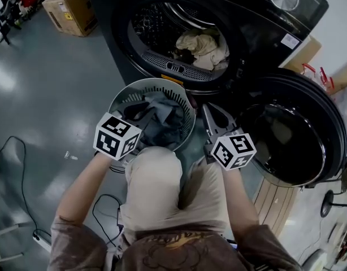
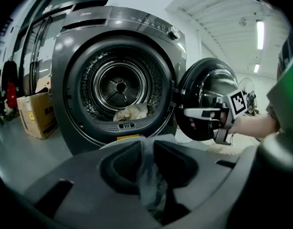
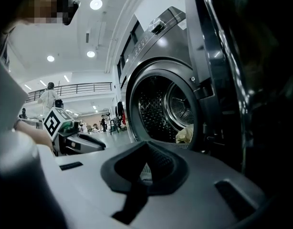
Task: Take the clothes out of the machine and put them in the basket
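Lower end of the garment (image 1: 159,120) lost among folds in the basket (image 1: 125,92), under the left gripper (image 1: 144,116). Dark grey, crumpled, pinched as a narrow strip between nearly closed jaws. Hanging lengthwise, straight down into the basket. Closed, empty right gripper (image 1: 214,110) beside the door (image 1: 326,112). In the drum (image 1: 156,24), pale clothes (image 1: 206,47).

A brown printed shirt (image 1: 179,247) and pale trousers (image 1: 156,176) are worn; the grey left gripper (image 1: 146,115) and right gripper (image 1: 214,113) are topped by marker cubes (image 1: 117,135)
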A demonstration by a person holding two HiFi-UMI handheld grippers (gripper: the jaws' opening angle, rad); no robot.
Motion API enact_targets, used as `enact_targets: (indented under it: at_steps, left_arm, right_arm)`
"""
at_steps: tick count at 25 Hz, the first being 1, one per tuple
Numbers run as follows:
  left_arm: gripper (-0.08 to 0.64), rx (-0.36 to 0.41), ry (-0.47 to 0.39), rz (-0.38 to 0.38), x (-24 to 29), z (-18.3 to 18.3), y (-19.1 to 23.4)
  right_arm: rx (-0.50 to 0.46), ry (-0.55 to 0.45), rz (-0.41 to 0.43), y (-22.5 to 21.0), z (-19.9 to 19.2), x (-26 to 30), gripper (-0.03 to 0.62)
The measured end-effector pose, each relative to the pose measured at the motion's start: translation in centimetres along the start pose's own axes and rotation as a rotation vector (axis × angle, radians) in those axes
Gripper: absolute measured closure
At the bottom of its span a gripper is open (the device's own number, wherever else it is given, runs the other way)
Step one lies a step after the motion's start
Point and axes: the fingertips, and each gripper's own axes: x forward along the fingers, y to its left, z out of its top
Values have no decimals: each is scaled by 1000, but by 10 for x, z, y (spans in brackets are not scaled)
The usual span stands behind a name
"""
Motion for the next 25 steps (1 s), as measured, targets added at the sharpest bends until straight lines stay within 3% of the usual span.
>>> enact_targets:
  at_steps: [3, 17, 25]
  left_arm:
    - [364, 17, -68, 31, -2, 14, 5]
    - [310, 69, -178, 9, 67, 57, 22]
    - [301, 262, -180, -3, 146, 94, 46]
  right_arm:
    - [0, -1, -3, 0, 0, -1, 595]
    - [-2, -12, -42, -5, 2, -9, 595]
    - [-16, 12, -42, -1, -9, -8, 595]
